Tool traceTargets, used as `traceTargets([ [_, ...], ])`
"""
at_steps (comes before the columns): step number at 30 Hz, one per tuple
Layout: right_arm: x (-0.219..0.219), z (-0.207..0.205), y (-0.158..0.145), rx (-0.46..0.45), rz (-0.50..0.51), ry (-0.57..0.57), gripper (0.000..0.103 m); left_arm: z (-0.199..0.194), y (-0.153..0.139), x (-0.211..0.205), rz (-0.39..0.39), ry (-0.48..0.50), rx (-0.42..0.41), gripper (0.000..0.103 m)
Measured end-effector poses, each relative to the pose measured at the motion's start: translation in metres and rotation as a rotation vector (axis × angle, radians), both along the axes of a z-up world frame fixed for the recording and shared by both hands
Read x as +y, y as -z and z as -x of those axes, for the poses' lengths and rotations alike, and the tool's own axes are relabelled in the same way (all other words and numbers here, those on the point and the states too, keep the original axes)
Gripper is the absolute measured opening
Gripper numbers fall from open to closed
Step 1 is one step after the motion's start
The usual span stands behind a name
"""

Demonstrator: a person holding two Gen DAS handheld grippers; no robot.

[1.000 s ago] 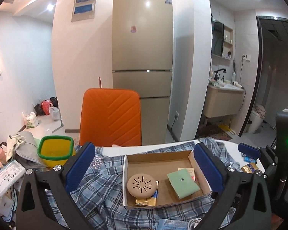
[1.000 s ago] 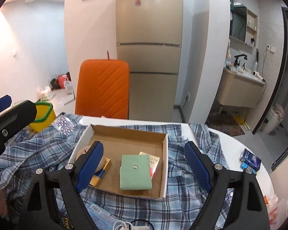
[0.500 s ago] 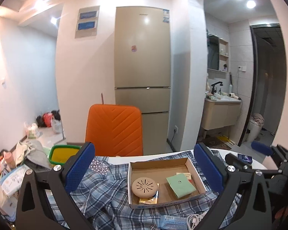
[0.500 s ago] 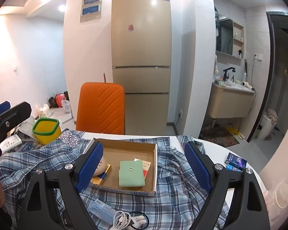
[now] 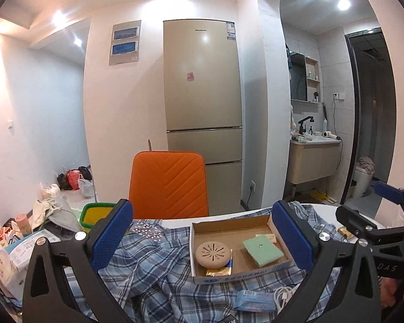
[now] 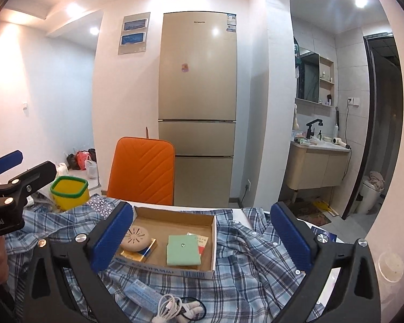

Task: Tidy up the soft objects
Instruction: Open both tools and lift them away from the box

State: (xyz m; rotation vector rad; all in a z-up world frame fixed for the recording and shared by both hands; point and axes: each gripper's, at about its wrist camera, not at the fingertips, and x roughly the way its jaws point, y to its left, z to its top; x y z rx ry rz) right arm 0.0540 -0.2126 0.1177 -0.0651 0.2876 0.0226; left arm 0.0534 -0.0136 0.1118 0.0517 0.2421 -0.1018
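Left gripper [image 5: 202, 238] hanging above table, jaws spread wide, gripping nothing. Right gripper [image 6: 202, 238] doing same, blue pads far apart, empty. Near edge: white cable [image 6: 172, 308] and blue packet [image 6: 142, 294] lying on plaid shirt [image 6: 239, 271]. Shirt lying crumpled across table, below and between both pairs of fingers, spreading left and right. Cardboard box [image 6: 214, 242] sitting on shirt, holding green cloth [image 6: 183, 250] and round beige disc [image 6: 136, 238]. Farther left: yellow bin [image 6: 68, 192]. Beyond: orange chair [image 6: 142, 171], then fridge [image 6: 198, 107].

One plaid shirt [image 6: 245, 263], one cardboard box [image 6: 214, 245], one green cloth [image 6: 183, 250], one yellow tub [image 6: 68, 192], one orange chair [image 6: 142, 171], two grippers [image 5: 207, 237] [image 6: 202, 238]
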Motion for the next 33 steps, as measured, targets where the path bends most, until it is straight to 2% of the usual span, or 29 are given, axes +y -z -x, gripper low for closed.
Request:
traceTargets([
  [9, 0.002, 0.022, 0.028, -0.033, 0.025, 0.001, 0.103, 0.015, 0.032, 0.011, 0.055, -0.004, -0.013, 0.102],
  [16, 0.000, 0.030, 0.046, -0.046, 0.003, -0.013, 0.103, 0.019, 0.056, 0.008, 0.012, 0.006, 0.012, 0.102],
  [23, -0.004, 0.025, 0.065, 0.005, -0.030, 0.001, 0.103, 0.019, 0.078, 0.012, 0.031, 0.053, 0.058, 0.102],
  [33, -0.011, 0.018, 0.083, 0.064, -0.077, 0.009, 0.103, 0.016, 0.101, 0.010, -0.018, 0.064, 0.103, 0.102],
])
